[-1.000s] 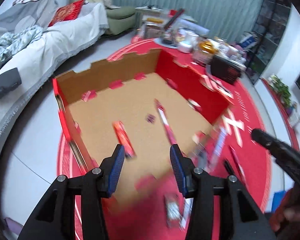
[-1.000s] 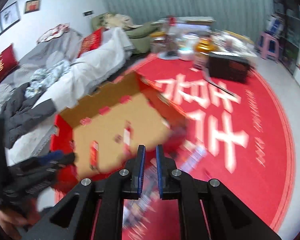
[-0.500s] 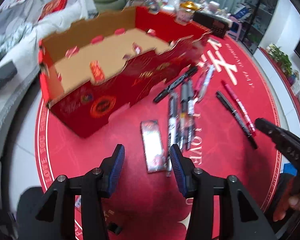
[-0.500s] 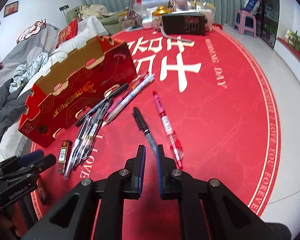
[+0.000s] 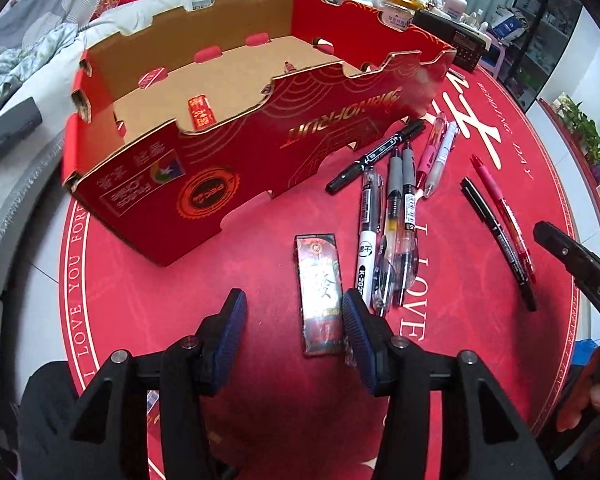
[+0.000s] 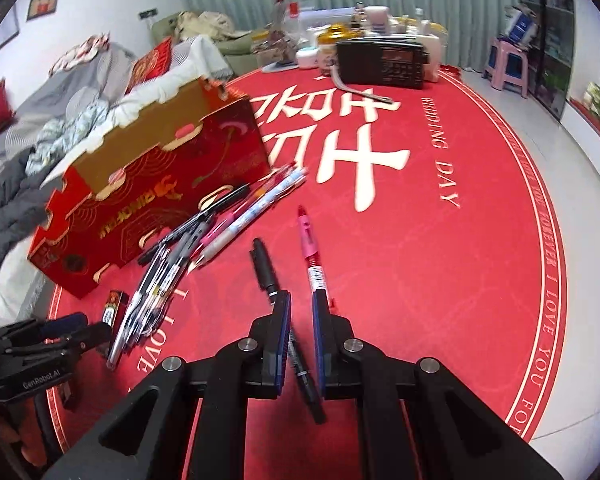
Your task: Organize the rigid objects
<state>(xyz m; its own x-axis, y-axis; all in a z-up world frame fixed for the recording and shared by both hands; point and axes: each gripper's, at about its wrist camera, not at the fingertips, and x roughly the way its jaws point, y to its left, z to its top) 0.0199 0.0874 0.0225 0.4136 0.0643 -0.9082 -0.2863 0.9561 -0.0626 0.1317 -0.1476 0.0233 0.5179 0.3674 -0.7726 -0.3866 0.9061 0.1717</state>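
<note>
While a red cardboard box (image 5: 228, 148) is sitting open on a round red mat (image 6: 440, 240), a scatter of pens is lying loose just beside its near wall, apparently waiting to be gathered into it. One small red item (image 5: 200, 111) is already lying on the box floor.

The left gripper (image 5: 294, 326) is hanging over the mat with its jaws opening, about halfway apart. A flat rectangular case (image 5: 319, 292) is lying between the blue pads, nearer the right one; I cannot tell whether that pad is touching it. Nothing is being gripped. A bundle of clear and grey pens (image 5: 392, 236) is lying just to the right of the case.

The right gripper (image 6: 301, 330) is pointing down over a black marker (image 6: 288, 324), its jaws opening narrowly, and the marker is running between the pads without being pinched. A pink pen (image 6: 312, 252) is lying just beside it. Both tools seem lined up for separate pickups.
</note>
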